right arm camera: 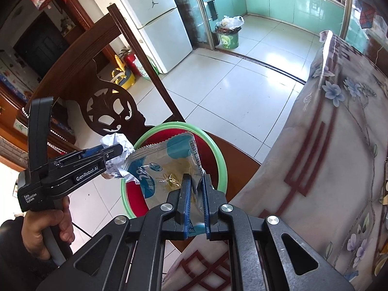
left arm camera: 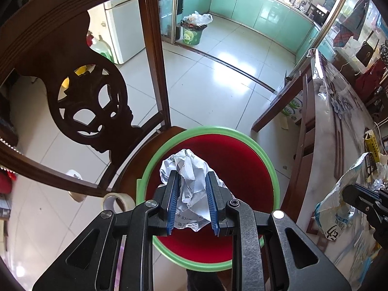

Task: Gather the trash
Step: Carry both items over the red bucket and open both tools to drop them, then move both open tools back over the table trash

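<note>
Left gripper clamped on crumpled paper ball, held above red basin with green rim. Right gripper pinched shut on corner of empty snack wrapper, over same basin.

Risks — wrapper thin, slick, caught only at edge; could slide from pads or drift past rim on release. Paper ball may snag on ridged pads. Basin rests on wooden chair seat; a bump could shift it.

Room: tiled floor, floral-covered table at right, kitchen bin well apart beyond doorway.
</note>
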